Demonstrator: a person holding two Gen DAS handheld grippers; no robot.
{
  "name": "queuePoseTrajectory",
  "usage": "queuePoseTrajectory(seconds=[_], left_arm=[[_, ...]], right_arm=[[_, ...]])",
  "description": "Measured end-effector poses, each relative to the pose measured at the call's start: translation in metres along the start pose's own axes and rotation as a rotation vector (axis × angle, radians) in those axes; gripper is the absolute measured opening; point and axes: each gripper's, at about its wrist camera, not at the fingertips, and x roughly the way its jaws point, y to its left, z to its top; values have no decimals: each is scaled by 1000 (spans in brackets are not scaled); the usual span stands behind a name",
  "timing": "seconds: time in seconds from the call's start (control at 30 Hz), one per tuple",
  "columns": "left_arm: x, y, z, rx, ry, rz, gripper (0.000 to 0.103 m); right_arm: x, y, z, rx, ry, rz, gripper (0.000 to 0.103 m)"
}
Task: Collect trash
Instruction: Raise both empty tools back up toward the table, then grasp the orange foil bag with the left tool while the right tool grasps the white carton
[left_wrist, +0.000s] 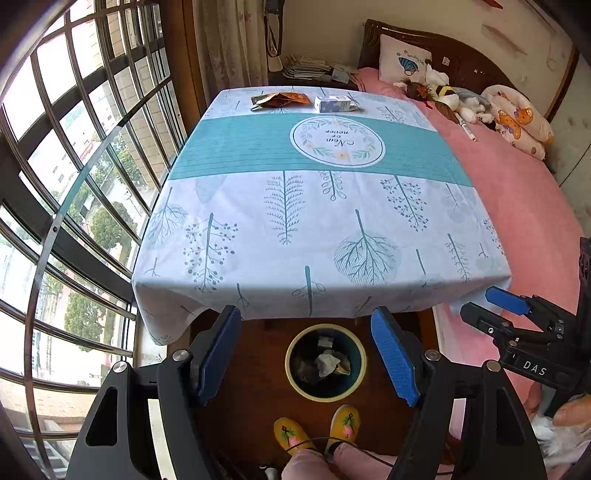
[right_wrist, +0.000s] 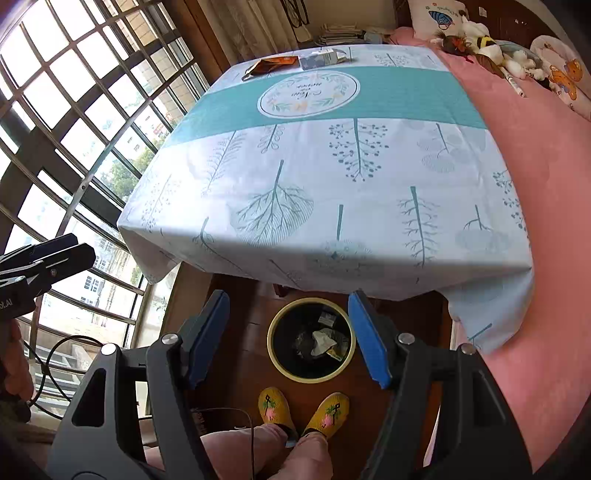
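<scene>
Some trash binned, two pieces left at the far edge of the desk.

The waste bin (left_wrist: 325, 362) stands on the floor just in front of the near edge of the desk (left_wrist: 317, 221), by the person's yellow slippers (left_wrist: 317, 430), and already holds crumpled paper and wrappers, so part of the collecting looks done. Two pieces remain on the tablecloth at the far end: an orange-brown snack wrapper (left_wrist: 279, 100) to the left and a small white carton (left_wrist: 334, 103) just right of it, near each other but apart. The left tongs (left_wrist: 308, 360) are spread wide with nothing between the blue pads, and the right tongs (right_wrist: 290, 338) are likewise spread and empty; both hang above the bin, well away from the leftover pieces. I judge the task a little past halfway, with a reach across the desk for each item outstanding.
</scene>
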Motion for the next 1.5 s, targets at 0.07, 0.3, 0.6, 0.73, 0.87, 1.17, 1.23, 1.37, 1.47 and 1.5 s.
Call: queuePoseTrajectory(seconds=[0.07, 0.3, 0.6, 0.73, 0.87, 1.17, 1.23, 1.37, 1.47, 1.5], left_arm=[[-7, -4, 13, 20, -22, 23, 75], [-24, -22, 72, 145, -57, 107, 75], [-18, -20, 195, 259, -60, 127, 75], [7, -11, 258, 313, -61, 121, 75], [48, -1, 324, 393, -41, 82, 75], [208, 20, 469, 549, 92, -8, 75], [250, 20, 488, 578, 118, -15, 75], [331, 17, 514, 632, 161, 3, 75], [380, 12, 512, 659, 182, 23, 75], [394, 12, 514, 667, 184, 29, 75]], right_arm=[[-8, -3, 8, -5, -25, 8, 64], [-16, -17, 40, -24, -65, 31, 64], [-18, -24, 109, -34, -79, 35, 64], [-11, -26, 148, -11, -94, 21, 64], [5, -29, 197, 31, -109, -16, 64], [81, -45, 334, 221, -120, -89, 64], [108, -49, 362, 267, -118, -92, 64], [166, -61, 402, 346, -108, -108, 64], [203, -68, 418, 383, -93, -116, 64], [213, -71, 422, 397, -87, -113, 64]])
